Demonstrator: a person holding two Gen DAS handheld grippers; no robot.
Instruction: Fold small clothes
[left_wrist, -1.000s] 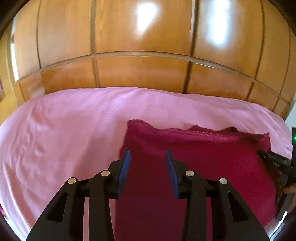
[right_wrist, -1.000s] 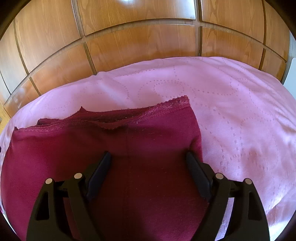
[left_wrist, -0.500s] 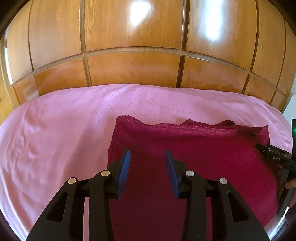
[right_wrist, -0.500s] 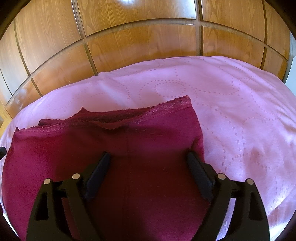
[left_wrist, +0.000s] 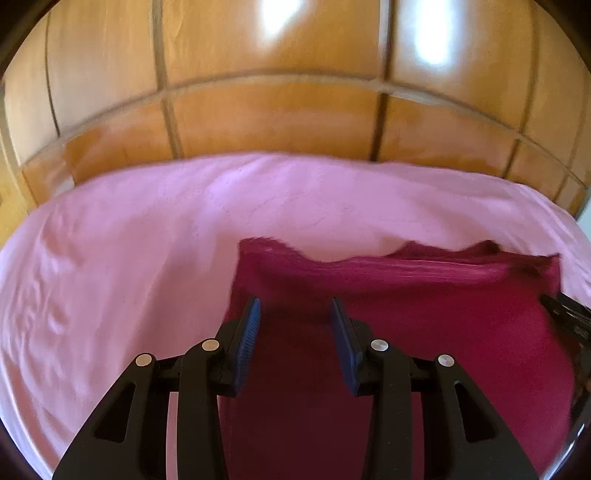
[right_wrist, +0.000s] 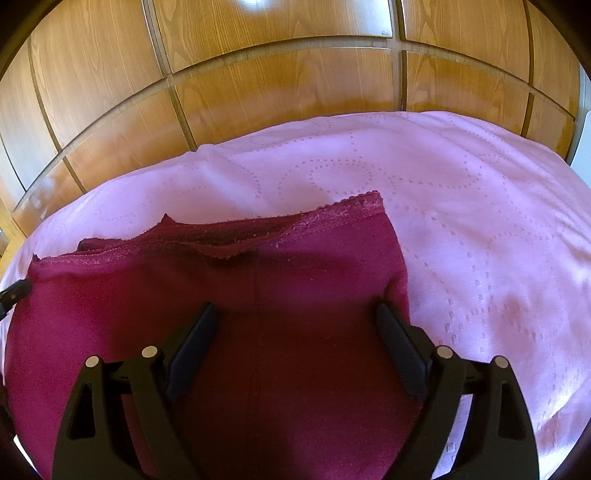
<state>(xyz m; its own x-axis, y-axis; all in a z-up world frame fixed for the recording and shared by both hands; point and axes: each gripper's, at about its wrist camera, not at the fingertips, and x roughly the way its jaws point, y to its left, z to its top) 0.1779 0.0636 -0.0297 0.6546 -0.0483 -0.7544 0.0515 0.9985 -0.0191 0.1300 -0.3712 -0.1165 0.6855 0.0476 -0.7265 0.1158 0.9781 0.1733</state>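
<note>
A dark red garment (left_wrist: 424, 332) with a lace-trimmed far edge lies flat on the pink bedspread (left_wrist: 129, 258); it also shows in the right wrist view (right_wrist: 258, 314). My left gripper (left_wrist: 295, 314) is open and hovers over the garment's left side, its blue pads (left_wrist: 247, 332) apart and holding nothing. My right gripper (right_wrist: 295, 321) is wide open above the garment's right part, its right finger (right_wrist: 399, 339) near the garment's right edge. The right gripper's tip shows at the far right of the left wrist view (left_wrist: 565, 314).
The pink bedspread (right_wrist: 480, 221) with a dotted circle pattern reaches to a glossy wooden panelled wall (right_wrist: 295, 74) behind the bed. That wall also fills the top of the left wrist view (left_wrist: 295, 92).
The left wrist view has shifted and blurred, so the left gripper is moving; the garment's far edge now looks wavier. The right gripper has barely moved. Both stay open.
</note>
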